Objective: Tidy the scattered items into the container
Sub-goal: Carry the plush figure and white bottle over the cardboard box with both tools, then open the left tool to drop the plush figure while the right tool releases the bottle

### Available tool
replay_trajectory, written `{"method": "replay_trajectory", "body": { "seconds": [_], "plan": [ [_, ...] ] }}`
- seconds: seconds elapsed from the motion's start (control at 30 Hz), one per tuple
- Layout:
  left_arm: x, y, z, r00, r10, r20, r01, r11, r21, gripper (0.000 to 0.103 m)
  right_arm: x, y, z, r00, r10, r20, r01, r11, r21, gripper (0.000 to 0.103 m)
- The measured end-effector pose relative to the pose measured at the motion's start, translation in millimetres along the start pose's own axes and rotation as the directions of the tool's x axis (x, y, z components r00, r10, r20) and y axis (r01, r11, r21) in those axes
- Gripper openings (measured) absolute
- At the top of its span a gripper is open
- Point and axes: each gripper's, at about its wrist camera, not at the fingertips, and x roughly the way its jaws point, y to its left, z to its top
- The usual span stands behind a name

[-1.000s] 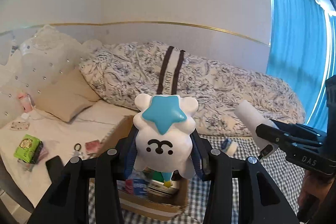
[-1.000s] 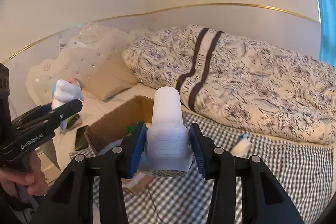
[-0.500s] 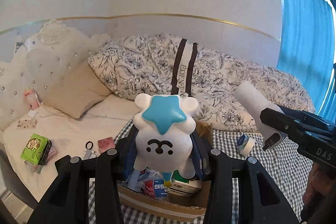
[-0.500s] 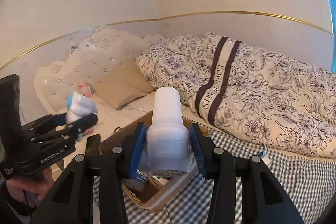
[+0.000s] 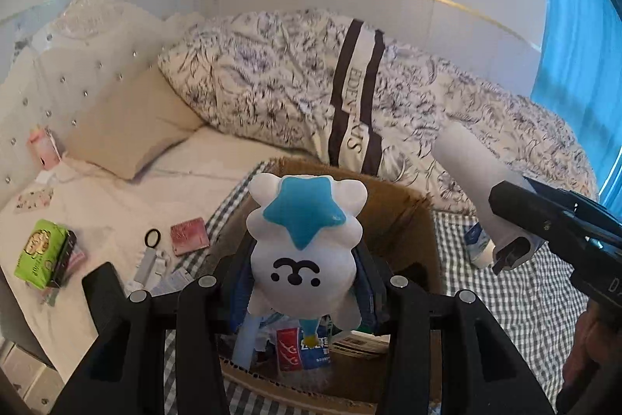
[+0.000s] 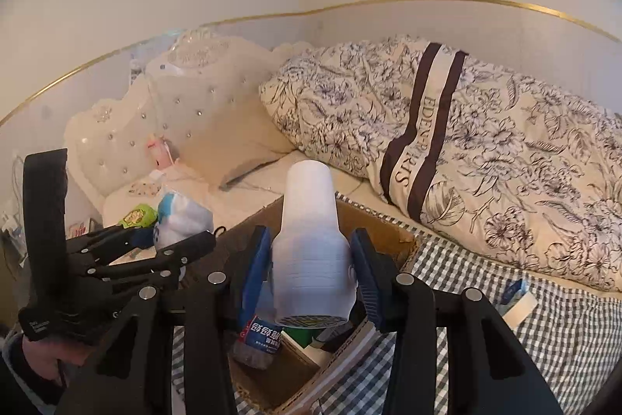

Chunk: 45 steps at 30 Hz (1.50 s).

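My left gripper (image 5: 301,282) is shut on a white plush toy (image 5: 305,247) with a blue star, held above the open cardboard box (image 5: 404,220) on the bed. The box holds packets and bottles (image 5: 303,347). My right gripper (image 6: 311,271) is shut on a stack of white plastic cups (image 6: 309,244), also above the box (image 6: 385,230). The cups (image 5: 472,174) and right gripper show at the right in the left wrist view. The plush (image 6: 180,216) and left gripper (image 6: 171,240) show at the left in the right wrist view.
A floral duvet (image 5: 311,92) lies behind the box. A green packet (image 5: 41,253), a hair tie (image 5: 152,238), a pink packet (image 5: 189,236) and a white clip (image 5: 149,263) lie on the sheet to the left. A small tube (image 6: 515,298) lies on the checked blanket to the right.
Both grippers have moved forward over the box with their loads; the box now sits directly beneath them and its contents show below the fingers.
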Motion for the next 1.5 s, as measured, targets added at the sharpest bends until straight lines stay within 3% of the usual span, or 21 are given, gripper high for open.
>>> {"method": "replay_trajectory", "body": {
  "seconds": [0.5,0.9,1.03,1.1,1.13,1.5],
  "plan": [
    [69.2,14.4,-10.0,0.995,-0.012,-0.096,0.011,1.0,-0.008,0.046,106.7,-21.0,-23.0,0.987,0.036,-0.155,-0.034,0.999,0.016,0.043],
    [93.2,19.3,-17.2,0.989,-0.026,-0.145,0.026,1.0,-0.007,0.046,151.0,-25.8,-34.0,0.977,0.004,-0.213,-0.005,1.0,0.0,0.044],
    [92.4,21.3,-16.7,0.988,-0.038,-0.15,0.034,0.999,-0.029,0.052,154.1,-29.4,-37.4,0.978,-0.019,-0.209,0.023,1.0,0.016,0.047],
    [88.9,21.2,-15.0,0.989,-0.043,-0.143,0.038,0.999,-0.036,0.059,150.3,-32.1,-35.8,0.981,-0.023,-0.193,0.031,0.999,0.039,0.071],
    [86.1,20.7,-13.6,0.99,-0.043,-0.137,0.038,0.999,-0.038,0.059,146.1,-32.5,-34.5,0.984,-0.028,-0.176,0.036,0.998,0.044,0.075],
    [36.2,5.6,7.7,0.998,-0.034,-0.044,0.033,0.999,-0.025,0.067,95.5,-28.5,-14.8,0.996,-0.07,-0.059,0.072,0.997,0.032,0.075]
  ]
}}
